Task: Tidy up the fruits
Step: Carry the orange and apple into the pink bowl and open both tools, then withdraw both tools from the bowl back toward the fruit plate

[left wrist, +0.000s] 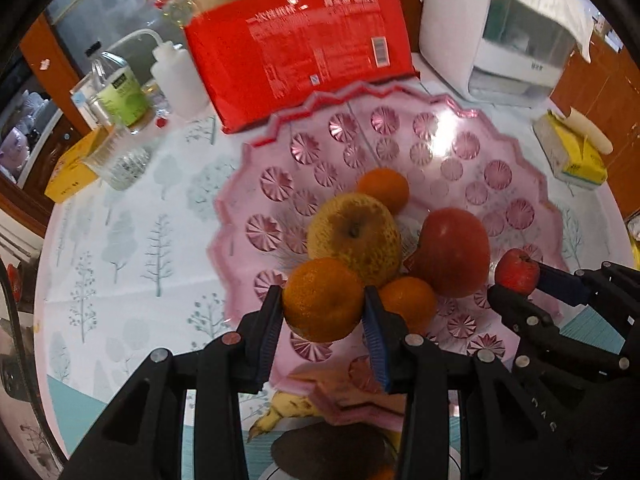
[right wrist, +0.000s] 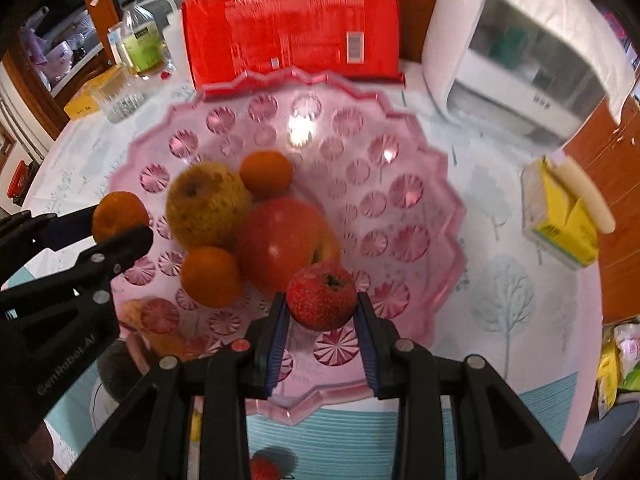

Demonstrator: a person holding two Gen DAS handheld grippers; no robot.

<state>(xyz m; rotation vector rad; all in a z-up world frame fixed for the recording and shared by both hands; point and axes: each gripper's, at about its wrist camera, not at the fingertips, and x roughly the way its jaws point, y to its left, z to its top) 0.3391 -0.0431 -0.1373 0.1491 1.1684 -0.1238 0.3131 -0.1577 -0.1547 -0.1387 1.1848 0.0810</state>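
Left gripper (left wrist: 325,305) clamped on orange (left wrist: 323,299), above near rim of pink tray (left wrist: 240,216). Right gripper (right wrist: 322,307) clamped on small red fruit (right wrist: 321,295), also over tray's near side. In tray centre: yellow apple (left wrist: 354,236), red apple (left wrist: 456,250), two more oranges (left wrist: 383,189).

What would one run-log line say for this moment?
left hand-held gripper: shut on orange | right hand-held gripper: shut on small red fruit | both above pink dish

Red package (left wrist: 296,52) upright behind; white appliance (left wrist: 492,32) right; yellow box (left wrist: 568,152); squeeze bottle (left wrist: 176,76), green-labelled bottle (left wrist: 120,92) left.
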